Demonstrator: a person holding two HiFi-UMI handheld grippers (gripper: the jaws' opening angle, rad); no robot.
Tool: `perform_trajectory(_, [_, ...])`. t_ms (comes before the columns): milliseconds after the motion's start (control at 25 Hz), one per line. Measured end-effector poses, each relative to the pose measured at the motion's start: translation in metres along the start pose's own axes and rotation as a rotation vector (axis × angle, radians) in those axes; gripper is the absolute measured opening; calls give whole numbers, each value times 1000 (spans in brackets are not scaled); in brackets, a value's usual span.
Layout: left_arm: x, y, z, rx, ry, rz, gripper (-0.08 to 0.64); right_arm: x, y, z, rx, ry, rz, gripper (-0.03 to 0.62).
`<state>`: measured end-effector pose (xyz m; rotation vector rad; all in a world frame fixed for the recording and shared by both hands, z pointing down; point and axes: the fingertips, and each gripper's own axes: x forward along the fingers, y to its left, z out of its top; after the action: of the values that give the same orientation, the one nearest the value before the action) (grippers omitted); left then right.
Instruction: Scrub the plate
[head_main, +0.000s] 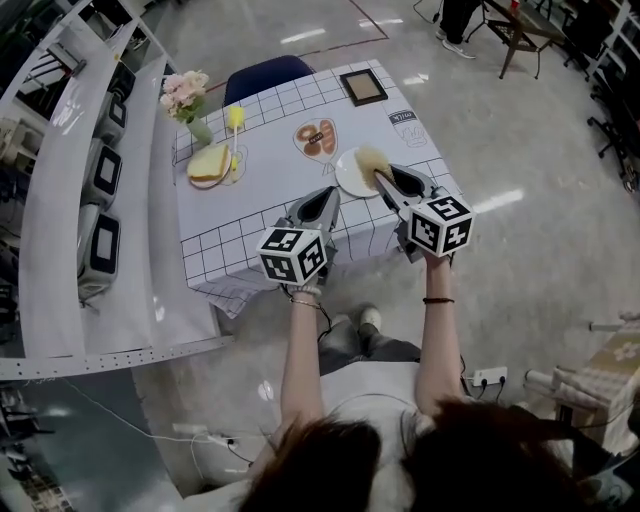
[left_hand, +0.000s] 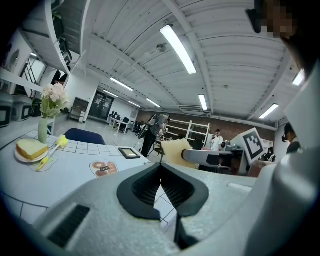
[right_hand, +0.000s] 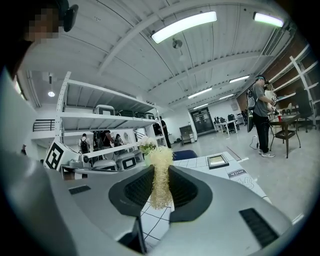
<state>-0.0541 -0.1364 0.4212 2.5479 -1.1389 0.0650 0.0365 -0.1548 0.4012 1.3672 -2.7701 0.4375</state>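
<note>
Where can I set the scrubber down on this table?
Best is the bare near-left corner of the tablecloth, below the bread plate and left of the left claw. Also the strip between vase and picture frame. Crowded around the white plate by the right claw.

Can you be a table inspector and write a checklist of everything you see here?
Surface: table, covered by a white squared cloth.
Job's things: white plate near the front edge; yellowish scrubber held over it, and I cannot tell whether they touch.
Clutter: bread on its own dish, yellow-tipped stick, flower vase, picture frame, printed food picture.
Grippers: left hand-held gripper jaws together, holding nothing; right hand-held gripper shut on the scrubber.
Cables: power strip with a cord on the floor.
Surroundings: blue chair behind the table, shelving with appliances at the left, people far off.
</note>
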Motion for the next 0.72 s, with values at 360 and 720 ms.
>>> perform_trajectory(360, [10, 27, -3, -36, 22, 5, 11, 29, -11, -4, 15, 32, -1, 80])
perform_trajectory(720, [37, 62, -9, -106, 69, -30, 11, 65, -23, -11, 0, 108, -6, 80])
